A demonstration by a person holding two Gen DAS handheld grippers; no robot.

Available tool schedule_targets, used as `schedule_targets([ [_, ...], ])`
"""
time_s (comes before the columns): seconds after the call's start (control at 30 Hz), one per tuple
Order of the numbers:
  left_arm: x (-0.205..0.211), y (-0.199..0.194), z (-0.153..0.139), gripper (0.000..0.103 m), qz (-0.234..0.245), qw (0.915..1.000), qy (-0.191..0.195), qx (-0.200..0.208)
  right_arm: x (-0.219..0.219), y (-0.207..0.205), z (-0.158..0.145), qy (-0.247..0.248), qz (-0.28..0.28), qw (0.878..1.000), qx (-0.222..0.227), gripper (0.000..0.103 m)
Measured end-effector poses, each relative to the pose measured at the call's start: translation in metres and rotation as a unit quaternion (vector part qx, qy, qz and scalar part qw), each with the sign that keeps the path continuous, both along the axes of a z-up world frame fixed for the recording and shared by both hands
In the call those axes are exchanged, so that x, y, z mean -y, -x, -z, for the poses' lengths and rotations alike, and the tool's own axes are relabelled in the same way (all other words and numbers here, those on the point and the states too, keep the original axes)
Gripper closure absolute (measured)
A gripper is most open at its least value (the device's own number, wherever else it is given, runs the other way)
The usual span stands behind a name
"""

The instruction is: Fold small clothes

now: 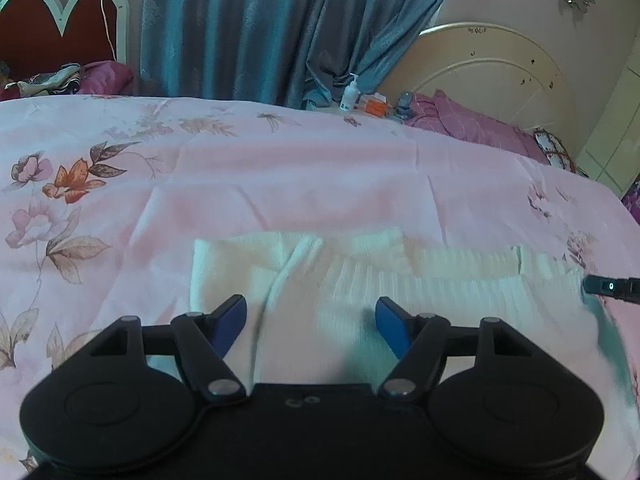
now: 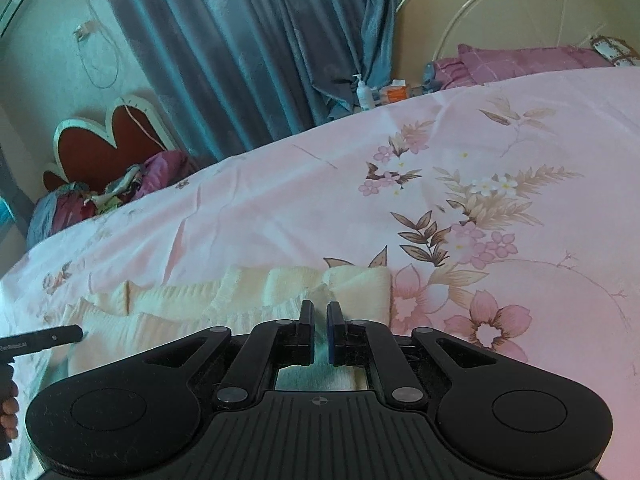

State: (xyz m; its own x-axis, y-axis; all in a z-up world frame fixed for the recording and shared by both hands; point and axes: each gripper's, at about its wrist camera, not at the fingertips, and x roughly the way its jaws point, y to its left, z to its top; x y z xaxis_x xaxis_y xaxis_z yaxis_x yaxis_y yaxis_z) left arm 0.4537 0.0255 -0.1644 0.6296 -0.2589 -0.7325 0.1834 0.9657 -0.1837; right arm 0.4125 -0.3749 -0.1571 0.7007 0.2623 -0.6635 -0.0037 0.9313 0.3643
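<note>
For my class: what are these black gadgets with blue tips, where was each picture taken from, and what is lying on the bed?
There is no robot here. A person holds a hand tool in each hand, each with two jaws that pinch, and a wide-angle camera on each tool looks forward along them. One picture comes from the left gripper, the other from the right gripper.

Both hang over a white ribbed knit garment, partly folded, lying on a pink flowered bedspread. The left jaws stand wide apart. The right jaws show a narrow gap. Neither pinches the cloth, so nothing is held.

Behind are blue curtains, purple pillows and a white bottle.
</note>
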Motion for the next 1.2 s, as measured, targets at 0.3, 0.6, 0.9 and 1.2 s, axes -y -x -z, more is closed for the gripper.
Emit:
schedule_targets([
  [0.3, 0.002, 0.002, -0.002, 0.042, 0.018, 0.9998, 0.007, 0.003, -0.006, -0.002, 0.005, 0.011, -0.013, 1.0, 0.005, 0.044],
  [0.6, 0.002, -0.005, 0.002, 0.097, 0.043, 0.999, 0.004, 0.007, -0.02, -0.001, 0.008, 0.04, -0.038, 0.998, -0.011, 0.098],
  [0.9, -0.015, 0.005, -0.022, 0.1, -0.013, 0.9952, 0.038, 0.089, -0.023, 0.002, -0.022, 0.046, 0.001, 0.997, 0.062, 0.099],
  [1.2, -0.011, 0.0, 0.016, 0.097, -0.025, 0.9982, -0.006, 0.055, -0.024, -0.023, 0.021, 0.059, 0.021, 0.998, 0.004, 0.098],
])
